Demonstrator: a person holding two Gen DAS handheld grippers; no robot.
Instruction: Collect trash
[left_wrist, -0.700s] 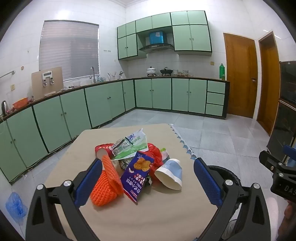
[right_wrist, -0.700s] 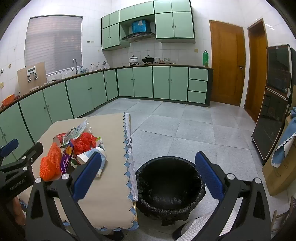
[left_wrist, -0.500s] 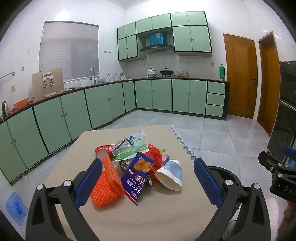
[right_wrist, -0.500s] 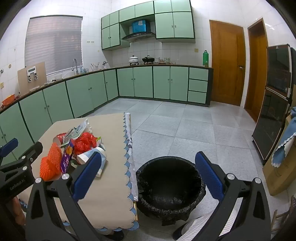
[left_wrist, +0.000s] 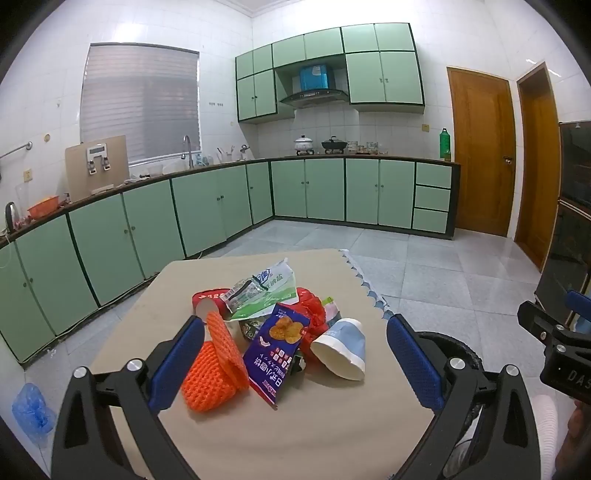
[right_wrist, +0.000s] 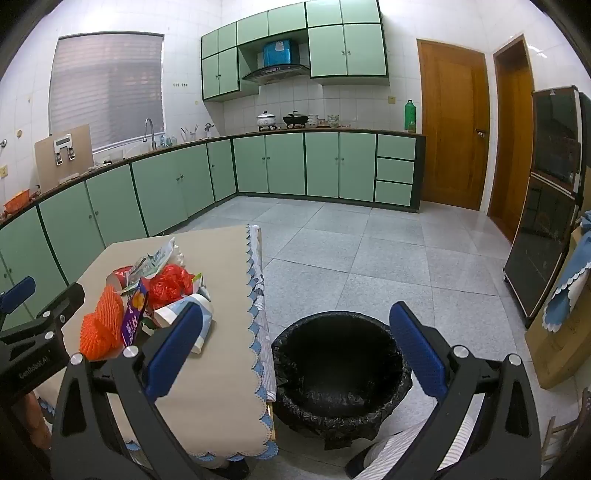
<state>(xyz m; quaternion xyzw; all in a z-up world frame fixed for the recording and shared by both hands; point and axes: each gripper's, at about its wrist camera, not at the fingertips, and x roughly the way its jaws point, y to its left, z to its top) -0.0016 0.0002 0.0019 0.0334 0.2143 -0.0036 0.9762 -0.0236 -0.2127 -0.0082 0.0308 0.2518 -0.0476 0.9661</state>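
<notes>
Both jaws spread wide and empty, the left gripper (left_wrist: 295, 362) faces a trash pile (left_wrist: 273, 332) mid-table, near the right edge; the right gripper (right_wrist: 295, 347) hangs over a black-lined bin (right_wrist: 340, 373) beside the table (right_wrist: 221, 369).

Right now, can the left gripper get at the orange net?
Probably yes. The left gripper is open, and the orange net lies at the near edge of the pile, by its left finger, with nothing in front of it.

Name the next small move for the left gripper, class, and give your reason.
Probably ease the open left gripper forward onto the orange foam net, the nearest piece. All the trash lies on the table, and the black-lined bin beside it looks empty.
</notes>
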